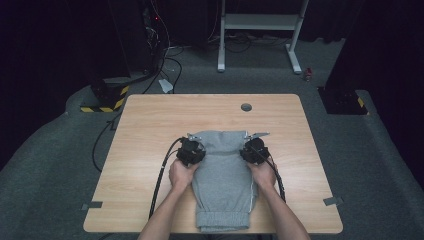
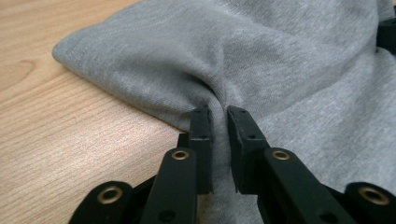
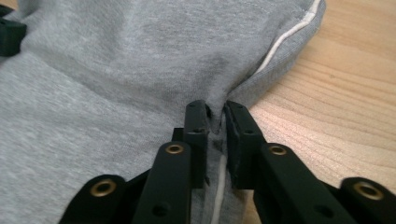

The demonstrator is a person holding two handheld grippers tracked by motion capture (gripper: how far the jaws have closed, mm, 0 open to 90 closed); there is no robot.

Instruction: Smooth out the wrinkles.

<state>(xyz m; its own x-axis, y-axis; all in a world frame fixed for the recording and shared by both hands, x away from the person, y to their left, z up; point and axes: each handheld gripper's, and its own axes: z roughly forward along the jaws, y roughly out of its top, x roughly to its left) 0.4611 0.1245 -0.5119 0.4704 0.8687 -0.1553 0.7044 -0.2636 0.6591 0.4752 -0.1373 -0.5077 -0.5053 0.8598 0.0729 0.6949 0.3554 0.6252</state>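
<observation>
Lying folded in the lower middle of the high view, the grey sweatpants (image 1: 222, 175) rest on the wooden counter (image 1: 150, 125), elastic waistband toward the bottom edge. The left tongs (image 2: 218, 122) pinch a fold at the garment's left edge; the right tongs (image 3: 216, 116) clamp its right edge beside the white side stripe (image 3: 285, 39).

Bare table (image 1: 150, 125) rings sweatpants (image 1: 222, 175) (grommet (image 1: 246, 107) beyond).

No readable text (or labels) appears anywhere.
</observation>
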